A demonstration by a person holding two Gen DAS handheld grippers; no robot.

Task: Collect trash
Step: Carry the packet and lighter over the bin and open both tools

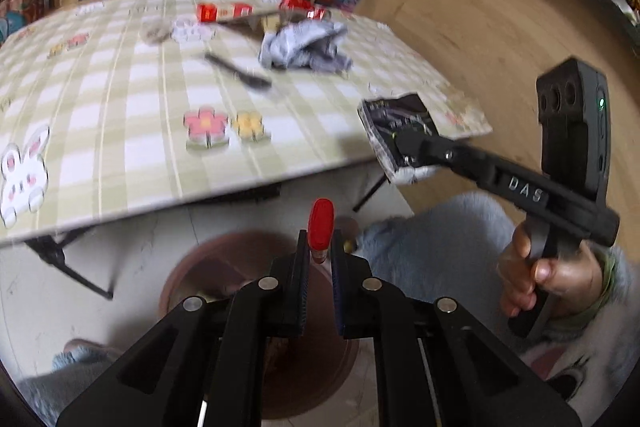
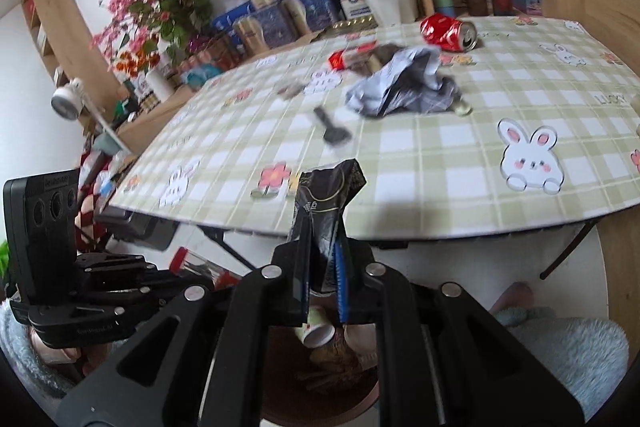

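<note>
In the left wrist view, the left gripper point(image 1: 320, 259) has its jaws pinched on a small red-capped item point(image 1: 320, 225), held just off the near edge of the checked table point(image 1: 120, 131) and above a brown bin point(image 1: 224, 267) on the floor. To the right of that edge, the right gripper point(image 1: 400, 151), gripped by a hand point(image 1: 548, 279), clamps a crumpled dark wrapper point(image 1: 396, 123) at the table's near corner. Farther back on the table lie a black spoon point(image 1: 240, 71), a grey crumpled bag point(image 1: 304, 47) and blurred red packaging point(image 1: 224, 13). In the right wrist view, the right gripper point(image 2: 322, 267) is pressed together on the dark wrapper point(image 2: 328, 195), which stands up just in front of the table point(image 2: 440, 163) edge; the bin point(image 2: 340, 379) below holds a paper cup point(image 2: 316, 331) and other scraps. On the table's far side rests a crushed red can point(image 2: 448, 33), with the grey bag point(image 2: 400, 87) and spoon point(image 2: 330, 127) nearer. The left gripper's body point(image 2: 80, 287) shows at the left, its jaws out of sight.
</note>
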